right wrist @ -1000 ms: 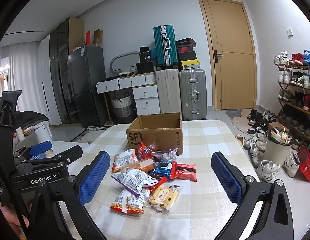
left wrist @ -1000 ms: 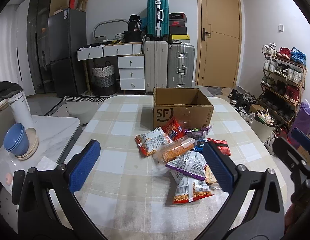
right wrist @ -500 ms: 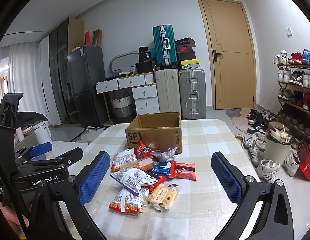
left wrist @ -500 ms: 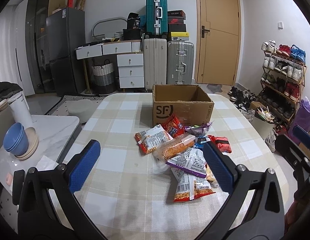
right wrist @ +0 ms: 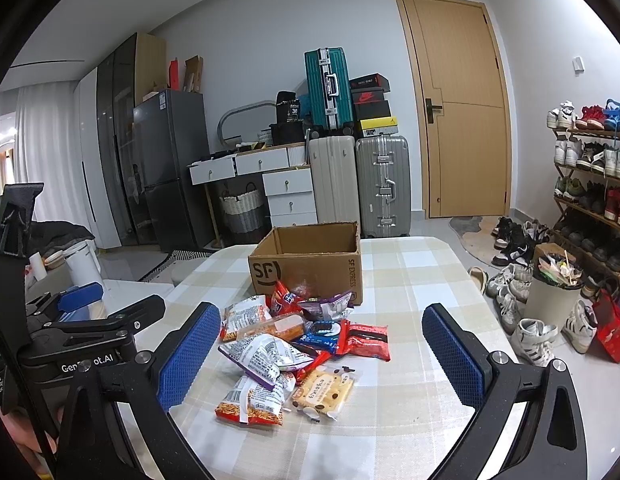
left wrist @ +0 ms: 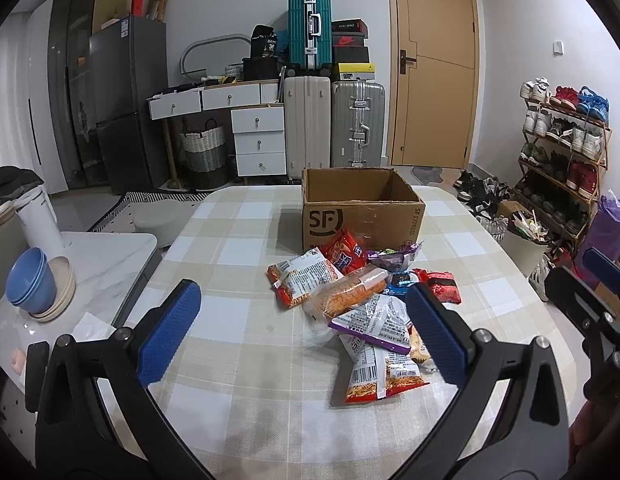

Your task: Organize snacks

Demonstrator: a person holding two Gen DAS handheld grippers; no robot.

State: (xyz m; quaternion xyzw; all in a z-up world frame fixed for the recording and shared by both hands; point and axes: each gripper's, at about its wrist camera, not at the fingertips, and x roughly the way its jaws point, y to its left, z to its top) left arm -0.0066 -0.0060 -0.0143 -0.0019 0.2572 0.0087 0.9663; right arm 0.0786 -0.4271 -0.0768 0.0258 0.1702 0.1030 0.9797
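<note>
Both grippers, left gripper (left wrist: 301, 332) and right gripper (right wrist: 324, 356), gape wide, empty; better take one top packet (right wrist: 265, 354) from the heap, then drop it into the box (right wrist: 310, 268).

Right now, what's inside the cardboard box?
The cardboard box stands open-topped, and only bare inner walls show in both views. Its floor is hidden behind the front wall, so I cannot tell whether it holds anything. The snack pile lies outside, in front.
</note>
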